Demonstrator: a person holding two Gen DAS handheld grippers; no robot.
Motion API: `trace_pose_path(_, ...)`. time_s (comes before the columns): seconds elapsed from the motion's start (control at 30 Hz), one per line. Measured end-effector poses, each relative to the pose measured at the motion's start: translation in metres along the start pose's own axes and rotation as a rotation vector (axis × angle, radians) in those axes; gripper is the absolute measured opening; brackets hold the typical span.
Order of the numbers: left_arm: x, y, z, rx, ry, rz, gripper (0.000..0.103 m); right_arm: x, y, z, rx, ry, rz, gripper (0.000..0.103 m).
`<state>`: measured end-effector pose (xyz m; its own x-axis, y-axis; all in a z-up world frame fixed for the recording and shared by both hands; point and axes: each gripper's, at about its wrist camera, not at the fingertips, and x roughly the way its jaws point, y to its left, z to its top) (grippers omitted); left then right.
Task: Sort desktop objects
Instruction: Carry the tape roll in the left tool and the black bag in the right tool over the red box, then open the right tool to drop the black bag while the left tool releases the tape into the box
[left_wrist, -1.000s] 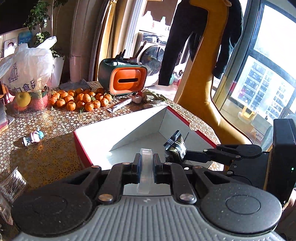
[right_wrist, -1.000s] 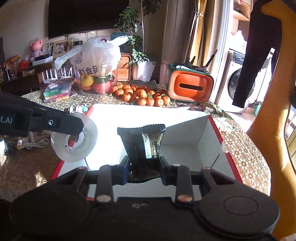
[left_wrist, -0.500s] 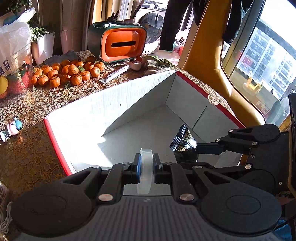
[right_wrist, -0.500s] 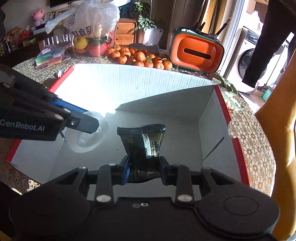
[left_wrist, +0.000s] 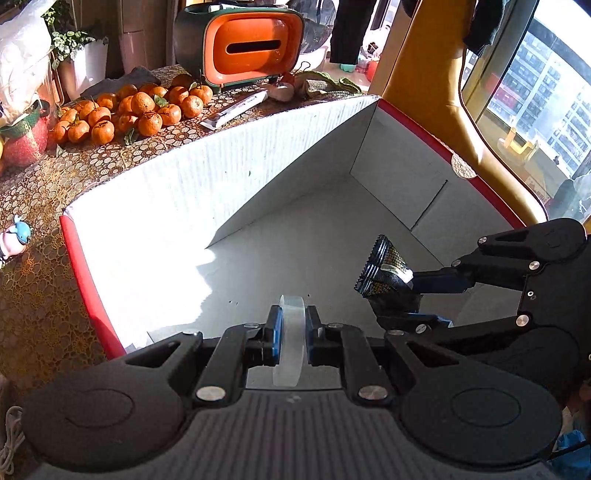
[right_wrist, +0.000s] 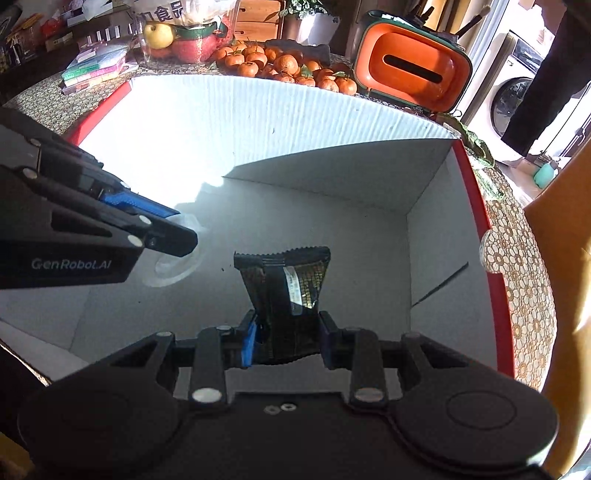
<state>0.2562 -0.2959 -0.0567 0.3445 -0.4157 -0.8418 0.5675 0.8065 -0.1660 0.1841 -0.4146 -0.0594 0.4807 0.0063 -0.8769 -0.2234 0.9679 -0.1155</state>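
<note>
Both of our grippers had come down from above the rim of the white box (left_wrist: 413, 110) over the last second, so that they now hung inside it, over its floor. Our left gripper (left_wrist: 291, 332) had its jaws squeezed as tight as they go on a roll of clear tape (left_wrist: 290, 343), held on edge between the blue pads. Our right gripper (right_wrist: 286, 334) had its jaws partly open but clamped on the lower end of a dark snack packet (right_wrist: 284, 284), which stood up from the pads with its crimped top free. Neither thing touched the box floor as far as we could tell. We judged that the carrying was nearly done and the next step was to let both things go into the box, low enough not to bounce. Outside the box, the table wore a brown flowered cloth (left_wrist: 37, 295), with a heap of mandarins (left_wrist: 129, 110), an orange tissue box (left_wrist: 255, 44) and a small blue toy (left_wrist: 16, 240) on it; strong sun fell through the window (left_wrist: 535, 92).
</note>
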Motion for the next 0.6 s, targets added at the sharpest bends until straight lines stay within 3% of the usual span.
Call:
trace_pose_path(0.3, 0.014, 0.000, 0.007, 0.005, 0.083, 0.006, 0.012, 0.006, -0.006, 0.000, 0.037, 0.054, 0.028, 0.037)
trace_pose_path(0.37, 0.011, -0.001, 0.007, 0.000, 0.070, 0.003, 0.012, 0.003, -0.006, -0.002, 0.030, 0.046, 0.018, 0.039)
trace_pose_path(0.43, 0.008, -0.002, 0.007, 0.017, 0.059, 0.008, 0.012, -0.001, -0.007, -0.003, 0.035, 0.026, 0.017, 0.046)
trace_pose_path(0.5, 0.006, -0.002, 0.006, 0.007, 0.060, 0.009, 0.012, -0.007, -0.010, -0.004, 0.049, -0.001, 0.012, 0.062)
trace_pose_path(0.6, 0.001, -0.002, 0.002, 0.012, 0.044, 0.005, 0.013, -0.019, -0.010, -0.006, 0.052, -0.046, 0.009, 0.069)
